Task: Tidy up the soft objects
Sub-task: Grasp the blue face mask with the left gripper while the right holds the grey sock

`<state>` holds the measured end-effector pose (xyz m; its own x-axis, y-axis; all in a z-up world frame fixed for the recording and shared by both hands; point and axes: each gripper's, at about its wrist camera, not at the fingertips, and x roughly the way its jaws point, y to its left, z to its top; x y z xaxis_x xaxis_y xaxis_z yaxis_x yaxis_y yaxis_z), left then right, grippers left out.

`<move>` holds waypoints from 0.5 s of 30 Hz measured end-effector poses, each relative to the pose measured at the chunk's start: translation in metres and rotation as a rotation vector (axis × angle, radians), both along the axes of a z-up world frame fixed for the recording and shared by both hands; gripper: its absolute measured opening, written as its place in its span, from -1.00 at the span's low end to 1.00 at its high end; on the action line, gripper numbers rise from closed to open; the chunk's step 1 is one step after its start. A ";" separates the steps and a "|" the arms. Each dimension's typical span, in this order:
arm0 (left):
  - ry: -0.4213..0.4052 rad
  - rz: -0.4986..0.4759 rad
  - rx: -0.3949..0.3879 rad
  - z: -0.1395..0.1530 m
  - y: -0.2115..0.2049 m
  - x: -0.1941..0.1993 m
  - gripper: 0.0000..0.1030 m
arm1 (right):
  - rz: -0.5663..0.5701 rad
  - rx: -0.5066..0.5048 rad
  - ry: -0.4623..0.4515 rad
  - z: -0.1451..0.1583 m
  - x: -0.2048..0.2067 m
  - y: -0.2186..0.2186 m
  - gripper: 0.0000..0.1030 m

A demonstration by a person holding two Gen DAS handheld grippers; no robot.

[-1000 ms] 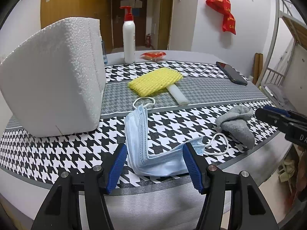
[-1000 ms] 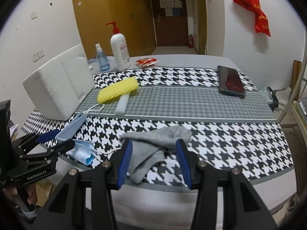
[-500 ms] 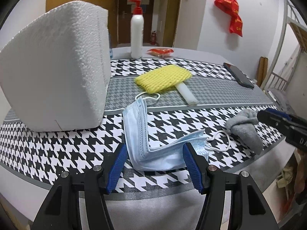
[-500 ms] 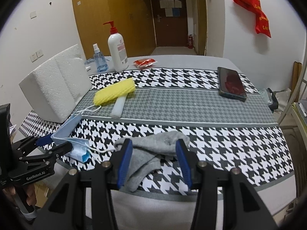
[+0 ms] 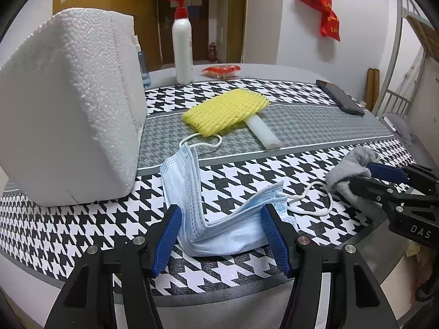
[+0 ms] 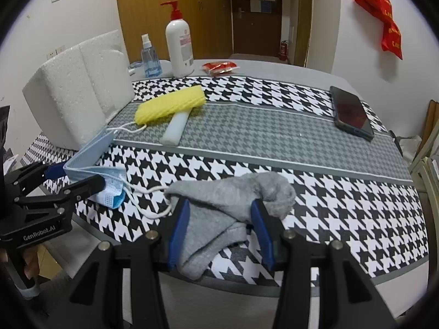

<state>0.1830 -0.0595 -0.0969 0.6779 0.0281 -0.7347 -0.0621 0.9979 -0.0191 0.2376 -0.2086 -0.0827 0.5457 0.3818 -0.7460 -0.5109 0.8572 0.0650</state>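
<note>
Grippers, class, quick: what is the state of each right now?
Left gripper: open, its pads either side of the blue face mask.
Right gripper: open, straddling the grey sock.

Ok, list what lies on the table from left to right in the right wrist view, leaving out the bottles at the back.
White foam block → blue face mask → yellow foam net → grey sock → black phone.

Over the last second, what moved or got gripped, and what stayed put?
The right hand-held gripper sank closer over the grey sock, jaws now straddling it, not squeezing. The left hand-held gripper still brackets the blue face mask, unclosed. Mask, sock and yellow foam net lie unmoved.
</note>
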 end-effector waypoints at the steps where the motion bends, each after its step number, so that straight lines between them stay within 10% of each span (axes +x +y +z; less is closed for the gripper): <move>1: 0.002 -0.002 0.001 -0.001 0.000 0.001 0.20 | -0.001 0.000 0.001 -0.001 0.000 0.000 0.00; 15: 0.009 -0.012 -0.011 -0.004 0.003 0.002 -0.33 | 0.006 -0.019 0.014 -0.008 0.005 0.003 0.00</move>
